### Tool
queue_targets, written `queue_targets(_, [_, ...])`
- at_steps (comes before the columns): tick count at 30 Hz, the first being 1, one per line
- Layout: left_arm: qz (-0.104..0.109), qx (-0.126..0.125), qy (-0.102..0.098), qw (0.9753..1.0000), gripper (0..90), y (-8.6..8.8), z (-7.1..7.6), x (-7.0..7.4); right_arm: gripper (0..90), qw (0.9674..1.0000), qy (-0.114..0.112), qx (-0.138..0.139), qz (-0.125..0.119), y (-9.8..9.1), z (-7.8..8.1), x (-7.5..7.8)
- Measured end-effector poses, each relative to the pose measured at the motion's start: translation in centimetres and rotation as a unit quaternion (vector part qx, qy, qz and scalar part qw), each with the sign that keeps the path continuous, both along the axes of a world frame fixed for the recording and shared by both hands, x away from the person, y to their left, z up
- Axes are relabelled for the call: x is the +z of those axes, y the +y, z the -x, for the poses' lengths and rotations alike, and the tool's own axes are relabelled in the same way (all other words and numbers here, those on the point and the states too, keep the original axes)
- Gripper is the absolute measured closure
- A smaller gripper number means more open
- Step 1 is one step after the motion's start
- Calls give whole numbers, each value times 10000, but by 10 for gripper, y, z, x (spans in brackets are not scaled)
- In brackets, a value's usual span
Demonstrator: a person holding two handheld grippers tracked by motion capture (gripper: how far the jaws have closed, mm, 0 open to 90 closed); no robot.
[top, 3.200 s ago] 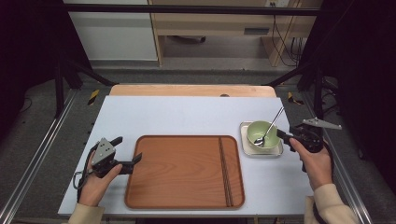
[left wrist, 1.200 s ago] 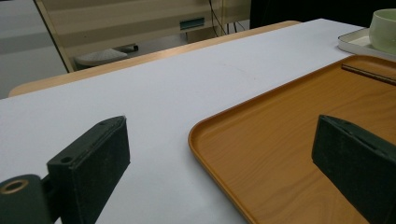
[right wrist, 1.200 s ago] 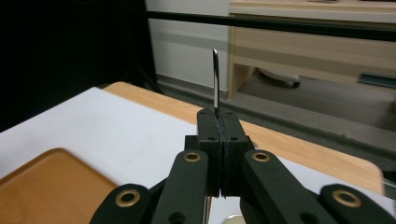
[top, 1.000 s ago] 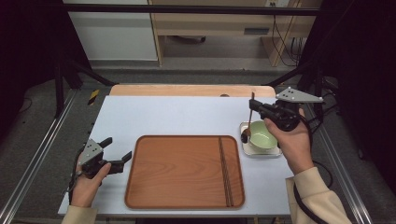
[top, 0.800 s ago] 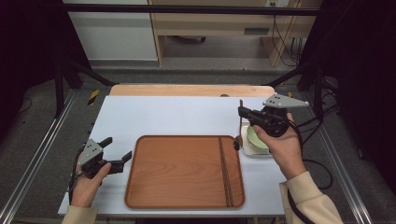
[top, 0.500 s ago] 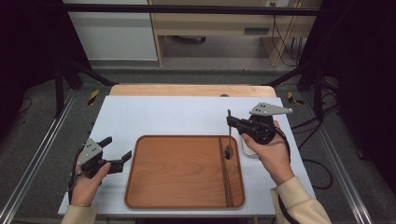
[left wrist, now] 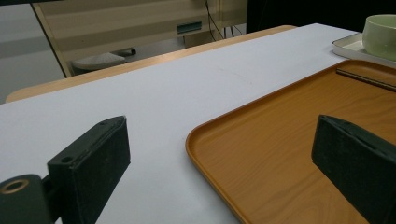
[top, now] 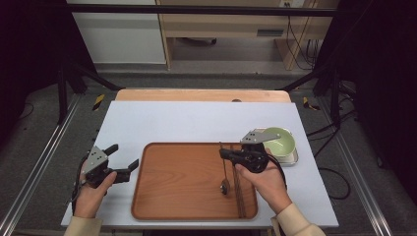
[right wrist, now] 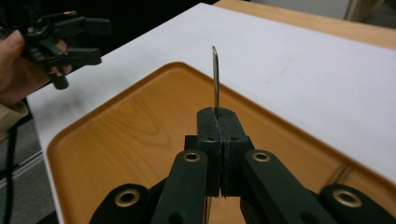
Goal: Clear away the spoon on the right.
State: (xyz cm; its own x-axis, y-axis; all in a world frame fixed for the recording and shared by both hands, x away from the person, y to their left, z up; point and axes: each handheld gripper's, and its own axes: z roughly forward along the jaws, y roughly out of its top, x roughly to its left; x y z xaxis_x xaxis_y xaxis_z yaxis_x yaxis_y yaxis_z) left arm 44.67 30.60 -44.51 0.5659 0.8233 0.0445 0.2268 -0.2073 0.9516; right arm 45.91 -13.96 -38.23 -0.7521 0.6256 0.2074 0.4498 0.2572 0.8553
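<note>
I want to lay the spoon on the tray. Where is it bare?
The wooden tray is bare across its left and middle, up to the left tongs at its edge. The right end is crowded: chopsticks, spoon, right tongs.

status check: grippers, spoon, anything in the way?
Right gripper shut on spoon, over wooden tray. Left gripper open, idle at tray's left edge. Chopsticks lie beside the spoon bowl.

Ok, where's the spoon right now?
In the high view the spoon hangs from the shut right gripper over the right part of the wooden tray, just left of the chopsticks; the green bowl sits farther right.
</note>
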Motion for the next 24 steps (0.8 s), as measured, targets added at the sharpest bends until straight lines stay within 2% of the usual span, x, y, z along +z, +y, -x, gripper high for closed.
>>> queue_targets(6, [-48,-56,-68,9999,40,-2,1,4,884,9992,384,95,-96,1,3,-15])
queue_targets(14, [-64,-40,-18,10000,40,-2,0,1,827,9978,660,5,79,-2,-3,-32])
queue_targets(16, [-98,-44,-25,9999,40,-2,0,1,810,9970,742,1,213,-2,-5,-37])
queue_targets(24, [-109,-28,-28,9999,40,-1,0,1,738,9940,780,-122,762,3,-9,-52])
